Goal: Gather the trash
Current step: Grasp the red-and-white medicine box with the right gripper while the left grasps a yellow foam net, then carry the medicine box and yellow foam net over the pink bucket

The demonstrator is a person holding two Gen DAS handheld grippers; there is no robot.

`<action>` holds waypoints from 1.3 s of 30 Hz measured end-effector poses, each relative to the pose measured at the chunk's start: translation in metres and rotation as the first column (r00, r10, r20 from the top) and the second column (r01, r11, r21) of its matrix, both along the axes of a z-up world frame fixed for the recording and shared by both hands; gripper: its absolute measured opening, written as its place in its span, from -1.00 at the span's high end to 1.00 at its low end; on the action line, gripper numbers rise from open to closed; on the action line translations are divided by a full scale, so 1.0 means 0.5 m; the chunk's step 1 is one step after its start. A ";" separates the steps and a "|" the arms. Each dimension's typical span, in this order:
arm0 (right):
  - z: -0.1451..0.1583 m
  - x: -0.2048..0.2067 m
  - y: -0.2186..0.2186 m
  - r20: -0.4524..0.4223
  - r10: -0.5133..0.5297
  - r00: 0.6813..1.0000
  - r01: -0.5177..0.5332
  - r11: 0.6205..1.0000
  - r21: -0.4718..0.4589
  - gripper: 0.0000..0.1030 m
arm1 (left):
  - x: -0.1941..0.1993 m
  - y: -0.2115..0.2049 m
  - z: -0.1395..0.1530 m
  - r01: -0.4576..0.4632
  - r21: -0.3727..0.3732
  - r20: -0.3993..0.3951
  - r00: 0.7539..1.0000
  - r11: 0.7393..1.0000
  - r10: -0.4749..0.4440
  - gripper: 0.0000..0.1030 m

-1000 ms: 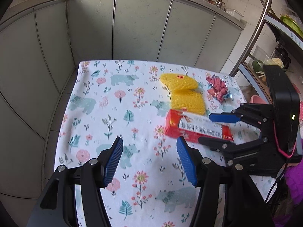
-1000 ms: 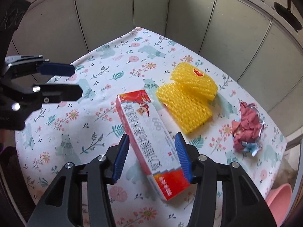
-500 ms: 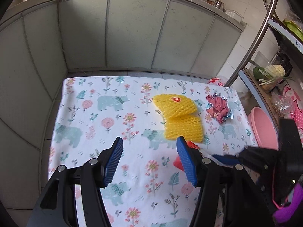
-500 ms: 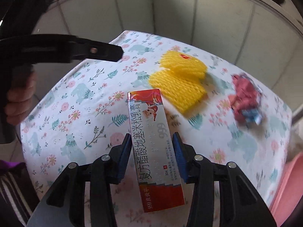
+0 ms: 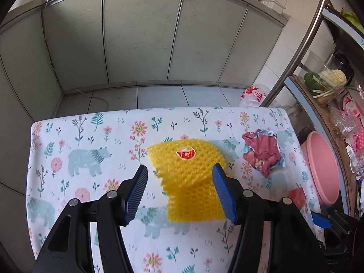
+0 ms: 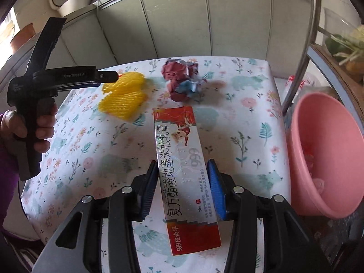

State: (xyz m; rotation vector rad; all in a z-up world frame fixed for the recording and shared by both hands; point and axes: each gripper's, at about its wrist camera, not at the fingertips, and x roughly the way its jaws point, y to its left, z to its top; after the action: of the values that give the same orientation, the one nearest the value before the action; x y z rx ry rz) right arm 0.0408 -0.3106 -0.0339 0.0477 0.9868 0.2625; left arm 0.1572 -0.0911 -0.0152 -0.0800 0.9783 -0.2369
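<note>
Ointment box point(image 6: 186, 177) sits clamped in our right gripper point(image 6: 182, 187); left gripper point(image 5: 179, 191), open, straddles yellow foam net point(image 5: 188, 177); next, we judge, carry box to pink basin point(image 6: 327, 154).

Grey cabinet doors point(image 5: 141, 36) behind, pale tiled floor point(image 5: 159, 95) below.

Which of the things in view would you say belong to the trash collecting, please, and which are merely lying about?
Belonging to the job:
- red and white carton, clamped in the right gripper
- yellow foam net, between the open left gripper fingers
- crumpled red wrapper
- pink basin, probably the trash bin

Lying about:
- vegetables on the rack
- floral tablecloth
</note>
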 end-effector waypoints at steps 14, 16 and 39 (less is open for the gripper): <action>-0.017 -0.018 0.006 -0.017 -0.018 1.000 0.019 1.000 0.007 0.13 | -0.019 -0.007 0.005 0.023 0.002 0.071 0.997 1.000 -0.023 0.95; -0.015 -0.025 0.005 -0.010 -0.021 1.000 0.021 1.000 0.014 0.13 | -0.034 -0.004 0.021 0.030 -0.010 0.090 0.996 1.000 -0.029 0.96; 0.068 -0.090 -0.051 0.115 -0.097 0.989 0.082 0.989 0.124 0.16 | -0.206 -0.070 0.204 0.163 -0.090 0.273 0.953 0.983 -0.133 0.97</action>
State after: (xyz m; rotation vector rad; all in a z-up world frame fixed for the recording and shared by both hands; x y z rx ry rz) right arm -0.0040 -0.3359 0.0002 0.1829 0.8460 0.2389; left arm 0.0543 -0.1263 0.0867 -0.0747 0.7033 -0.4298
